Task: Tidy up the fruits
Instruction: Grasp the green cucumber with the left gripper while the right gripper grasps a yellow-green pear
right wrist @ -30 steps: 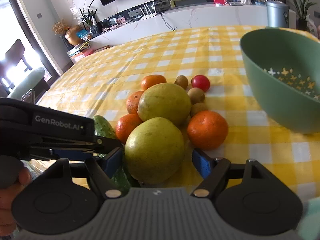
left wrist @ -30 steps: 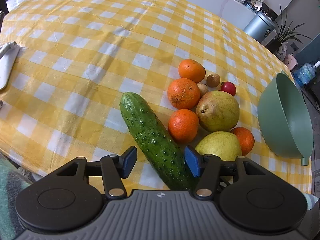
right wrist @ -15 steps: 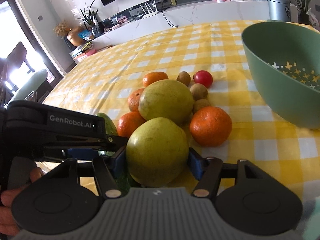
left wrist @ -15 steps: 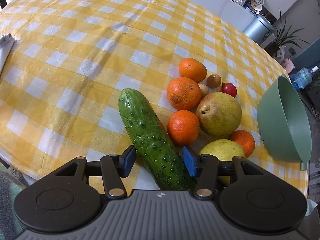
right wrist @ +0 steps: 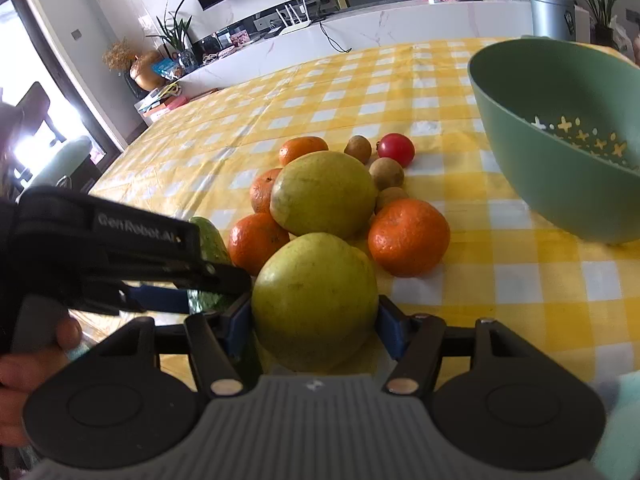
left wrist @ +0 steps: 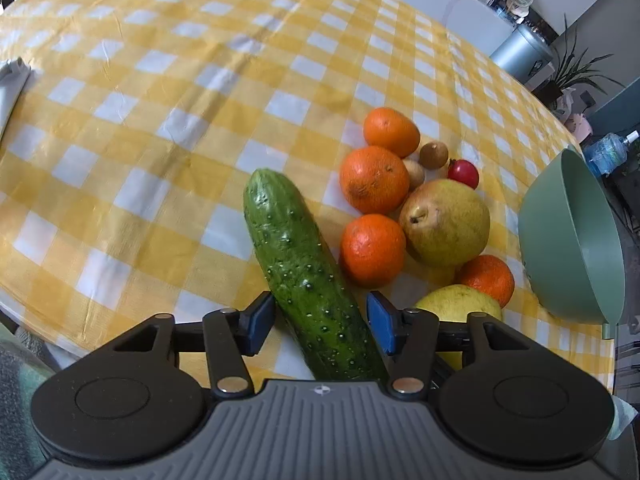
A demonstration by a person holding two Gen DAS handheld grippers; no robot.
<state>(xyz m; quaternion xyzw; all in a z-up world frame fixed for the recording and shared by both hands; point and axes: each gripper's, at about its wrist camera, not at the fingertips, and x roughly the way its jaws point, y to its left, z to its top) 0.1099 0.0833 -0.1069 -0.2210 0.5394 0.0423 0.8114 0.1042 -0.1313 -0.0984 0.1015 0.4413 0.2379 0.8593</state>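
So the main change over the last second: your right gripper (right wrist: 315,322) had been sitting wide around the near pear (right wrist: 316,300) with gaps on both sides, and by this point it had pinched in until both blue pads sat flat against the pear's sides. I'd call that a grip, though the pear looked like it was still resting on the table (left wrist: 160,120), close to the near edge, with the second pear (left wrist: 444,222) and the oranges (left wrist: 372,250) bunched just behind it. Your left gripper (left wrist: 320,322) had squeezed in on the cucumber (left wrist: 296,252) and was opening again; the cucumber lay between the jaws, slanting away from the near edge, with a gap at the right pad, so nothing was held there. My guess is the pear was ready to go to the green bowl (right wrist: 520,152) by the right edge, and the cucumber grab needed redoing. Pose-wise, the left one pointed steeply down, the right one at a gentler slant, and your left hand (right wrist: 24,360) showed low in the right camera.
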